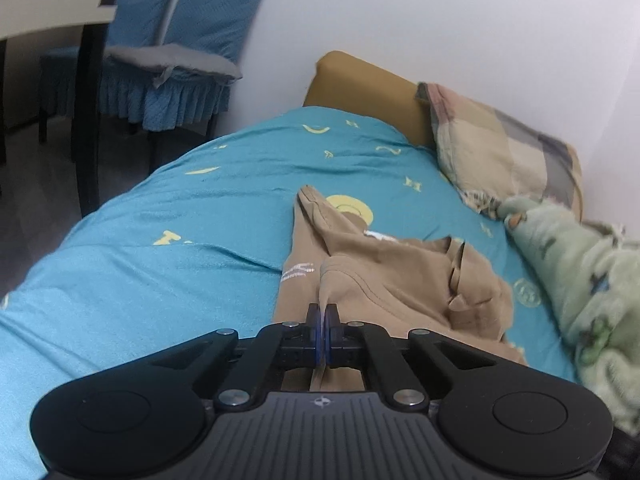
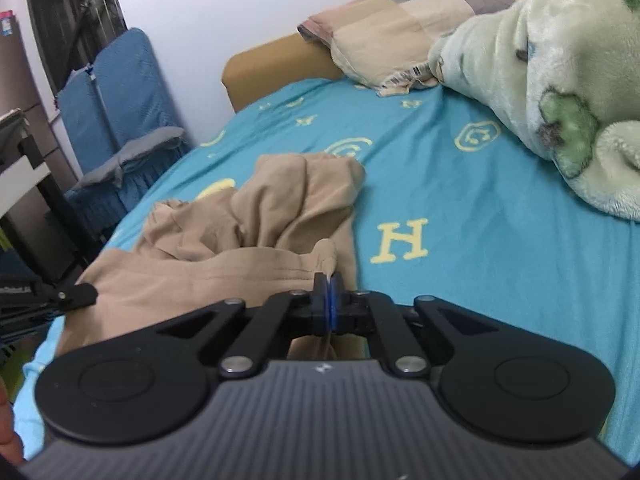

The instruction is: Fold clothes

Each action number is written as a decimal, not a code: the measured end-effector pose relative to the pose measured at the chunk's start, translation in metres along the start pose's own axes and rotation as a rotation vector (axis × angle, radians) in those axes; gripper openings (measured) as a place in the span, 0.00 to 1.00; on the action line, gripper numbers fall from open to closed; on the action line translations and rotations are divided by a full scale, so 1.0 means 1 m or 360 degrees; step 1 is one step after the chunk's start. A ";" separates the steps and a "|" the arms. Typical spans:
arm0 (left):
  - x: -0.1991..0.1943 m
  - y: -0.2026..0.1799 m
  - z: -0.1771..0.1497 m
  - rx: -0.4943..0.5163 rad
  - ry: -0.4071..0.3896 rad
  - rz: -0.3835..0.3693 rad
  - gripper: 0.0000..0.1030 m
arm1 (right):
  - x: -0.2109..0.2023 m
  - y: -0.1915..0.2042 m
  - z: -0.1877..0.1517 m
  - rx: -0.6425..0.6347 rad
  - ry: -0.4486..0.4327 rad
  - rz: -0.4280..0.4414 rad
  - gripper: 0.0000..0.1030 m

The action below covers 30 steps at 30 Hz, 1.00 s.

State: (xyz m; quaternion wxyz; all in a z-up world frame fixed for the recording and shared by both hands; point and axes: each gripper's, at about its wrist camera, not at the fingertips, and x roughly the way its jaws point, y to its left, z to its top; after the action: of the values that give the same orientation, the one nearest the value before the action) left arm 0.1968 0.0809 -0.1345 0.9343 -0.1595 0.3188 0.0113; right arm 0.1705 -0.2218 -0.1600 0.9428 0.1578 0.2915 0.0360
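Note:
A tan garment [image 1: 384,276] lies crumpled on the teal bed sheet [image 1: 160,240]. My left gripper [image 1: 322,310] is shut on a near edge of the garment, the cloth pinched between its pads. In the right wrist view the same tan garment [image 2: 248,216] spreads out ahead and to the left. My right gripper [image 2: 329,280] is shut on another part of its near hem, held taut. The tip of the left gripper [image 2: 76,295] shows at the left edge of that view, on the same hem.
A green fleece blanket [image 2: 560,80] and a plaid pillow [image 2: 400,28] lie at the bed's right and far end, by a tan headboard [image 1: 360,88]. A blue-covered chair [image 1: 172,60] and a dark table leg [image 1: 88,128] stand left of the bed.

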 end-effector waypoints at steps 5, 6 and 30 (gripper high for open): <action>-0.006 0.005 0.005 -0.0043 0.0056 -0.0033 0.21 | -0.002 -0.001 0.011 0.0051 0.0057 0.0007 0.41; -0.012 0.004 0.007 -0.0036 0.0051 -0.0030 0.29 | -0.008 0.000 0.012 0.0055 0.0027 0.0021 0.74; -0.235 -0.047 -0.053 0.0383 -0.0124 -0.0235 0.94 | -0.214 0.045 0.002 -0.0140 -0.0295 0.0065 0.89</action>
State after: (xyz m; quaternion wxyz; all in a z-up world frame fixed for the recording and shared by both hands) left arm -0.0158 0.0394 -0.0196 0.9566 -0.0688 0.2688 -0.0895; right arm -0.0045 -0.2143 -0.0290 0.9708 0.1249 0.1980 0.0533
